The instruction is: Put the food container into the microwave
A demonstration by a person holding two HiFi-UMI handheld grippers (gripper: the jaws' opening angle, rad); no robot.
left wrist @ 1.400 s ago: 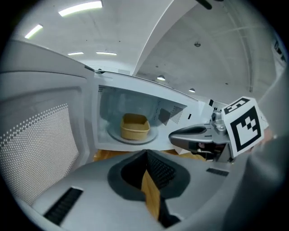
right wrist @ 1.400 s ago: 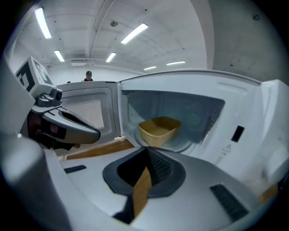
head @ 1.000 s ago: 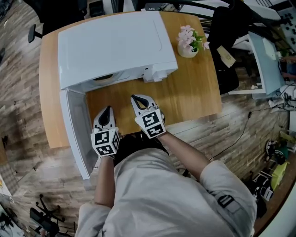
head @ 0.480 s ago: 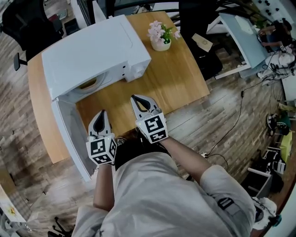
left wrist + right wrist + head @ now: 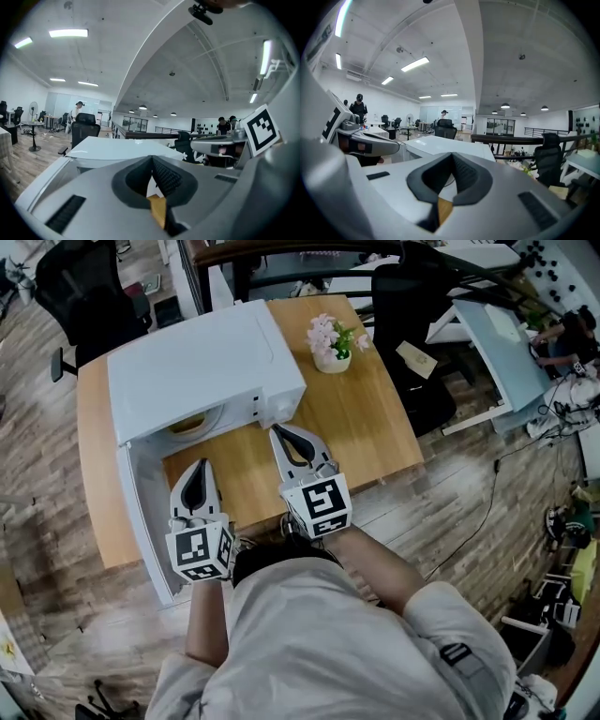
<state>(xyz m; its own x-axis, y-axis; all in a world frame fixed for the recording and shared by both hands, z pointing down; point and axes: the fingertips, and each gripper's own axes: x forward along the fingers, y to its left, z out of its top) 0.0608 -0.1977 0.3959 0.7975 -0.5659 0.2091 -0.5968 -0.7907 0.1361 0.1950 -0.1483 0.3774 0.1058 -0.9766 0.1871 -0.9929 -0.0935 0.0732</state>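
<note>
1. Here, the white box-shaped microwave [image 5: 202, 367] is sitting in the upper left of the head view on the light wooden desk [image 5: 375, 427]. Its white door [image 5: 141, 512] is hanging open toward the lower left of the frame.
2. The food container [image 5: 190, 424], tan and round, is lying inside the microwave's cavity. Only its front edge is showing beneath the microwave's top, so its shape is hard to make out further.
3. The left tongs [image 5: 200, 468] are hovering at the left centre of the frame. They are in front of the open cavity and just right of the door, pointing toward the microwave.
4. In the left gripper view, the left tongs [image 5: 152, 158] are pressing together at the tips and holding nothing. An oval gap is showing behind the tips, with a sliver of desk wood visible through it.
5. The right tongs [image 5: 281, 434] are reaching slightly further up the frame, near the microwave's lower right corner and over bare desk.
6. In the right gripper view, the right tongs [image 5: 452, 155] are likewise meeting at the tips and gripping nothing.
7. A round white pot of pink flowers [image 5: 330, 338] is standing at the upper centre of the head view, right of the microwave and apart from it.
8. The person's grey shirt [image 5: 328, 643] is filling the bottom of the frame.
</note>
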